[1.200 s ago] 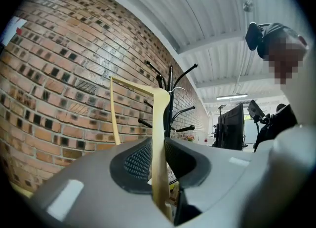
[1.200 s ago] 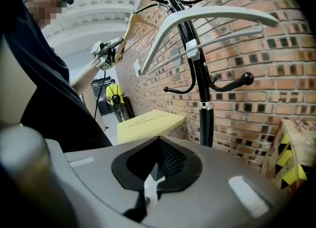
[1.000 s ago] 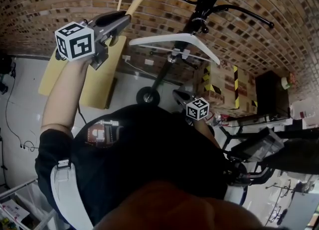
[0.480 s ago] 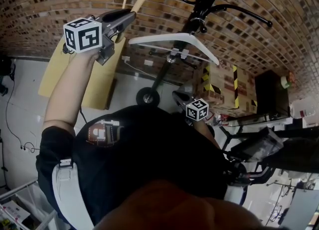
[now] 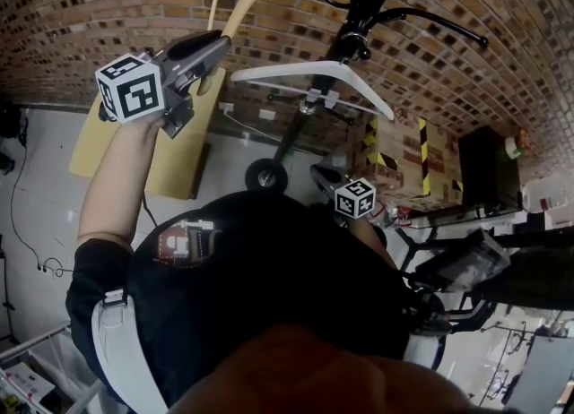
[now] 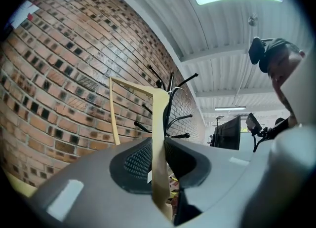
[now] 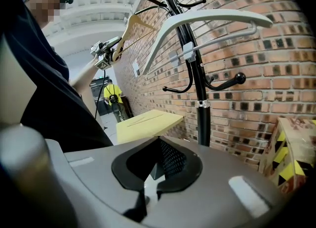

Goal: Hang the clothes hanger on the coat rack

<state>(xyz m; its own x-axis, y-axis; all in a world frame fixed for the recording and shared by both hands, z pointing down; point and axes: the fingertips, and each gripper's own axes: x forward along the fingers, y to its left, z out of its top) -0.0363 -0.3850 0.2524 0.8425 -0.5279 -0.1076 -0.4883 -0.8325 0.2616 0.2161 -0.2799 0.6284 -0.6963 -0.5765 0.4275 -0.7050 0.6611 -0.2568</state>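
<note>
Fingers [image 6: 137,162] of left gripper [image 5: 218,43] pinch flat pale wooden hanger [image 6: 159,123]; right gripper [image 7: 157,162] closed, empty.

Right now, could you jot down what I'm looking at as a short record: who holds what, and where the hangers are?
Left gripper: raised, shut on the wooden hanger
Right gripper: low, shut, empty
Wooden hanger: in the air beside the coat rack, not yet hooked
White hanger: already at the rack's pole
Backdrop: brick wall, yellow board at its foot
</note>
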